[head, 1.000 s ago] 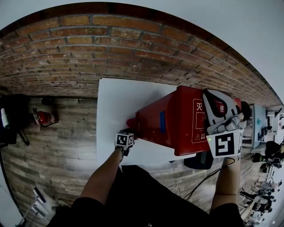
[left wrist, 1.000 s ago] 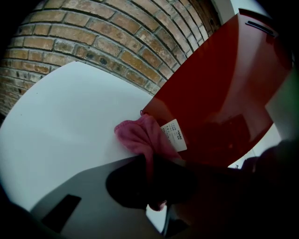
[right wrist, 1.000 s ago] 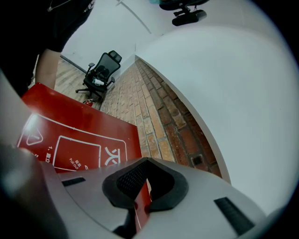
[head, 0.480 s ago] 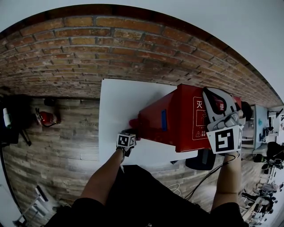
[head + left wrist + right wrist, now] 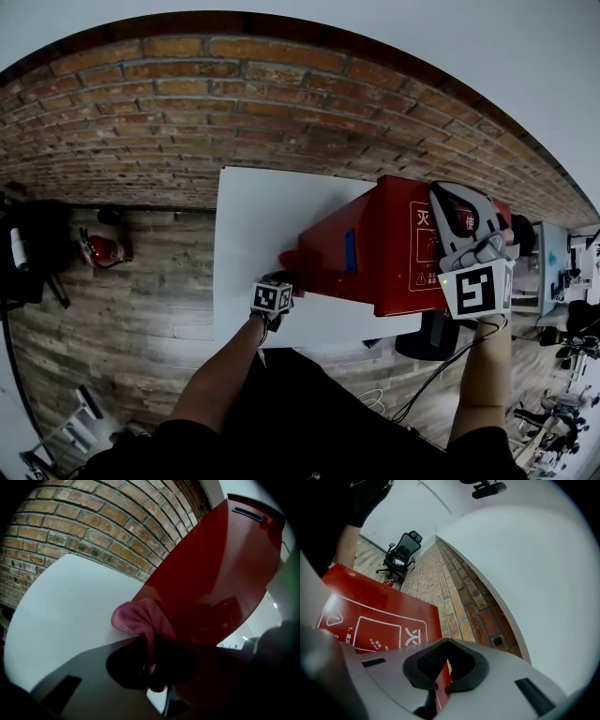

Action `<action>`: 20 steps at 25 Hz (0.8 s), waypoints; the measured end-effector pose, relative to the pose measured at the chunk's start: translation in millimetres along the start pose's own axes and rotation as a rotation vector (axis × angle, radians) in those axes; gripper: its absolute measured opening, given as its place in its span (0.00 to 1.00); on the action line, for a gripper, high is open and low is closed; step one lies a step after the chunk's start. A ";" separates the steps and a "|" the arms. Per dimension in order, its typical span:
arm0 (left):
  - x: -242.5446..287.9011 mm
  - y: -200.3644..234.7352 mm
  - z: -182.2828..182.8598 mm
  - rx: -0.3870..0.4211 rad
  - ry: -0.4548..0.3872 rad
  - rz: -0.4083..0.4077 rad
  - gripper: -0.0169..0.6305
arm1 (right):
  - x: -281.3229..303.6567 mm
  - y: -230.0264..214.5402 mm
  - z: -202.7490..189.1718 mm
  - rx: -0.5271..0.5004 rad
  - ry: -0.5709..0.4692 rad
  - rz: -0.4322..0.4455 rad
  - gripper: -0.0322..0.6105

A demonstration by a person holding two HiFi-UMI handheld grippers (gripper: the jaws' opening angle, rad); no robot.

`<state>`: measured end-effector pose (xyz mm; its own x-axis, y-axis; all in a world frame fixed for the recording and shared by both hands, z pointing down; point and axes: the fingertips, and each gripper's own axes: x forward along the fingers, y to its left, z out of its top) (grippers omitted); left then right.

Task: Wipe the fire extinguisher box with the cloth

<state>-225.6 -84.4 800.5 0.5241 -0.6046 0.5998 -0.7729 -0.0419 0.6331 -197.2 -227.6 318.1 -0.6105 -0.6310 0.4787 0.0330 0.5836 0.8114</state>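
The red fire extinguisher box point(image 5: 375, 248) stands against a white panel point(image 5: 267, 211), white print on its top face. A pink cloth point(image 5: 289, 260) is pressed to the box's lower left side, and my left gripper point(image 5: 278, 281) is shut on it. In the left gripper view the cloth point(image 5: 138, 618) bunches between the jaws of the left gripper point(image 5: 150, 667) and touches the glossy red box side point(image 5: 211, 573). My right gripper point(image 5: 459, 214) sits at the box's top right. The right gripper view shows the right gripper point(image 5: 440, 679) shut on the edge of the box point(image 5: 379, 616).
A brick wall point(image 5: 281, 103) runs behind the box. A small red extinguisher point(image 5: 101, 249) lies on the wooden floor at the left. A black object point(image 5: 427, 337) and a cable point(image 5: 422, 384) lie by the box's near right. An office chair point(image 5: 401, 552) stands further off.
My left gripper has shifted slightly right and nearer along the box's side with the cloth. The right gripper stays on the box's edge.
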 end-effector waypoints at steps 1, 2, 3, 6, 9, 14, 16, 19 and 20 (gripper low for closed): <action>-1.7 -1.9 1.6 0.002 -0.003 -0.005 0.14 | 0.0 -0.2 0.0 0.000 0.001 -0.001 0.08; -3.3 -3.5 3.0 0.003 -0.005 -0.010 0.14 | 0.0 -0.4 0.0 0.001 0.002 -0.001 0.08; -4.6 -5.0 4.2 0.004 -0.007 -0.015 0.14 | 0.1 -0.5 0.1 0.000 0.001 -0.001 0.08; -8.2 -8.8 7.3 0.005 -0.013 -0.027 0.14 | 0.0 -1.2 0.7 0.000 0.000 -0.003 0.08; -11.5 -12.7 10.0 0.005 -0.018 -0.037 0.14 | -0.9 -1.6 0.5 0.001 0.005 -0.006 0.08; -15.8 -16.4 11.8 0.005 -0.023 -0.047 0.14 | -1.0 -1.0 1.4 0.000 0.006 -0.004 0.08; -17.0 -17.6 13.2 0.006 -0.027 -0.049 0.13 | -0.6 -0.9 1.4 -0.001 0.002 -0.003 0.08; -19.0 -20.5 14.1 0.004 -0.030 -0.052 0.13 | -0.6 -1.0 1.2 0.001 0.003 -0.004 0.08; -19.9 -21.6 14.6 0.004 -0.031 -0.053 0.13 | -0.8 -1.1 1.2 0.001 0.006 -0.005 0.08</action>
<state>-224.6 -83.1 767.7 0.5530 -0.6257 0.5502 -0.7461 -0.0779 0.6613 -197.8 -227.1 316.5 -0.6062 -0.6367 0.4767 0.0292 0.5812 0.8133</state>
